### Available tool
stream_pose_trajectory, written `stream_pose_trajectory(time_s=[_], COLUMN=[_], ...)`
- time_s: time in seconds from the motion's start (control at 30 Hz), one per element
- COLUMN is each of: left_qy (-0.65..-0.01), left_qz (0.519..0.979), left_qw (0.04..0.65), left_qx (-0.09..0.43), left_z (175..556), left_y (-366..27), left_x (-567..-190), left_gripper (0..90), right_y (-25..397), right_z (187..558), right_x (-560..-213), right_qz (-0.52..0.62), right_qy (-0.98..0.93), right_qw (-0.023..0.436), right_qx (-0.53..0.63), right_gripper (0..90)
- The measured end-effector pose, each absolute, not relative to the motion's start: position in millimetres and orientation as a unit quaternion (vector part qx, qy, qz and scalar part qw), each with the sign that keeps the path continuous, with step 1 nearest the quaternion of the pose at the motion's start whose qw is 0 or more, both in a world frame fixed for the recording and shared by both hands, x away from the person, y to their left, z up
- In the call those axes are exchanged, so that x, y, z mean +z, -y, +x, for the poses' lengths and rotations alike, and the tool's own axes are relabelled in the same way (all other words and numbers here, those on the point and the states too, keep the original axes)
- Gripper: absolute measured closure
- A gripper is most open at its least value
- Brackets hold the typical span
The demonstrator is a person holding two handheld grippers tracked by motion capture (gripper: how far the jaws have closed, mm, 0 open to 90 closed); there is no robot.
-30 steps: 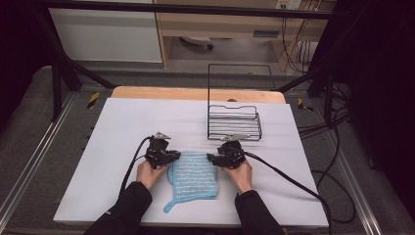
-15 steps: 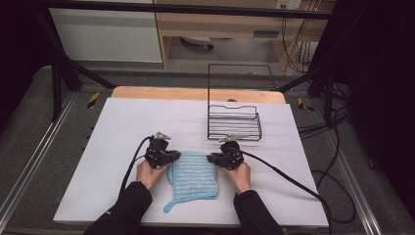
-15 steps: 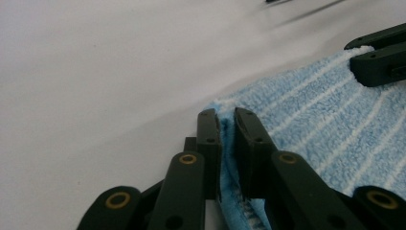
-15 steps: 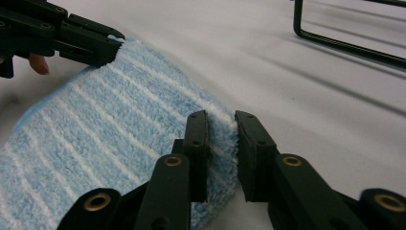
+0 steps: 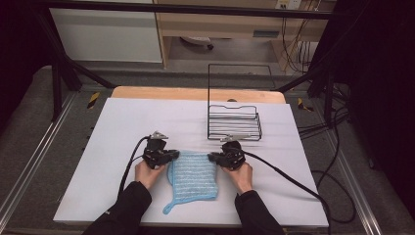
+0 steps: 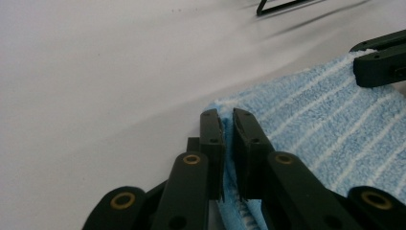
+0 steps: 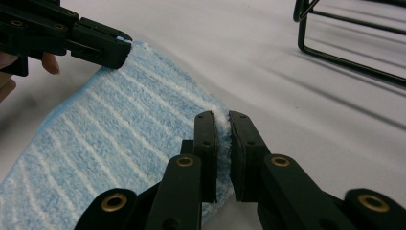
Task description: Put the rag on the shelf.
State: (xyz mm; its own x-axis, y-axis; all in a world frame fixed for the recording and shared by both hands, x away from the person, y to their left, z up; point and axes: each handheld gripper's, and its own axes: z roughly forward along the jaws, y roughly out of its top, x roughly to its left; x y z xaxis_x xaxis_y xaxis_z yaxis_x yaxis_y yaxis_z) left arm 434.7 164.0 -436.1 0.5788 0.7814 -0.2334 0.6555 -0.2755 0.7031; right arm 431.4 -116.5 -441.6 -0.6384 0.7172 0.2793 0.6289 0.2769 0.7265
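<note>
Both tools are locked in on the blue striped cloth [image 5: 193,175], which lies flat on the white surface [image 5: 122,127] right in front of the person. The left tool [image 5: 172,155] is clamped on the cloth's far left corner, the right tool [image 5: 213,157] on its far right corner. In the left gripper view the left tool [image 6: 227,125] has a thin fold of terry pinched between its jaws, and the right gripper view shows the same for the right tool [image 7: 222,125] on the edge of the cloth [image 7: 110,143].

Here's the risk: both bites are shallow, right at the hem. Lift unevenly and 1 corner could slip free, leaving the cloth dangling. The loop [image 5: 169,208] at the near corner could drag. The wire rack [image 5: 234,122] sits just beyond the right tool, so a forward swing might snag it.
</note>
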Motion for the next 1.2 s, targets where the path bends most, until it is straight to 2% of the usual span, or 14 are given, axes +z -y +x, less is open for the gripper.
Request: stream_pose_trajectory(time_s=[0.47, 1.2], left_qy=[-0.436, -0.411], left_qz=[0.783, 0.771], left_qw=[0.436, 0.472], left_qx=[0.086, 0.116], left_z=[419.3, 392.7], left_y=[-173.7, -179.7], left_x=[-416.8, -390.9], left_gripper=[83.0, 82.9], right_y=[119.3, 115.9], right_z=[417.2, 375.7], right_x=[-423.7, -408.6], right_qz=[0.408, 0.376], right_qy=[-0.78, -0.732], right_qw=[0.068, 0.142], right_qx=[0.47, 0.549], right_gripper=[82.8, 83.5])
